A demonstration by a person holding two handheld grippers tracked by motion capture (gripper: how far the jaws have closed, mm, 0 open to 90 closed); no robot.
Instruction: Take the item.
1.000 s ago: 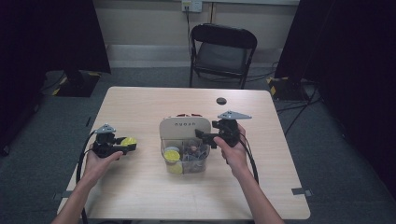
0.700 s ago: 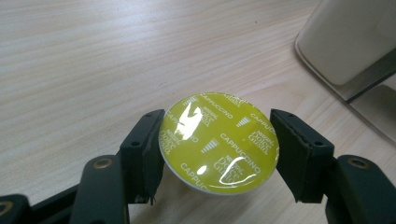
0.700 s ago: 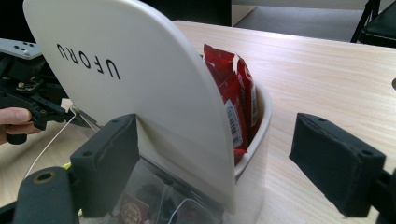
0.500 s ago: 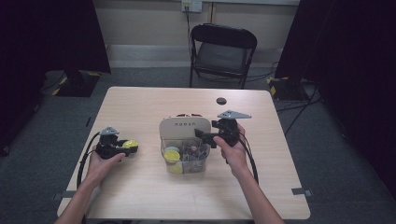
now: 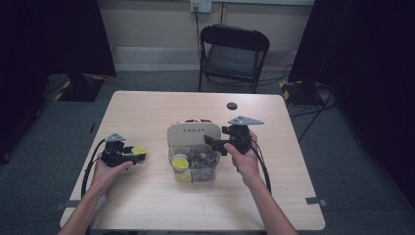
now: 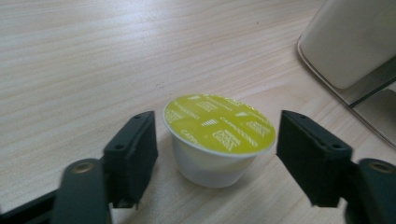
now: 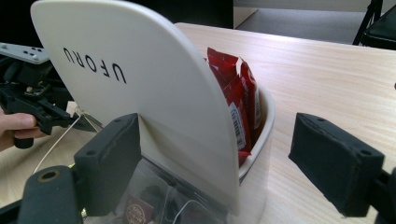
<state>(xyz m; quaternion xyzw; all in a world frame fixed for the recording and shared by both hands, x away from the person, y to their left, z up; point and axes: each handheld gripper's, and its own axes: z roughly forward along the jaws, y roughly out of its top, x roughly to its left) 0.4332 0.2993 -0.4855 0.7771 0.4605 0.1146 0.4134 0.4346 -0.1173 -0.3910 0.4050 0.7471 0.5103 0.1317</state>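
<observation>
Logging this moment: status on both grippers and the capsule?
Left hand-held gripper open, jaws just opened, astride yellow-lidded capsule, not touching. Right hand-held gripper open at organiser box. Nothing in the way.

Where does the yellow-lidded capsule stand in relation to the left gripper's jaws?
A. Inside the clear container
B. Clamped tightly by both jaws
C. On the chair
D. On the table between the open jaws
D: the left gripper has gaps between both pads and the capsule, which stands on the table.
</observation>
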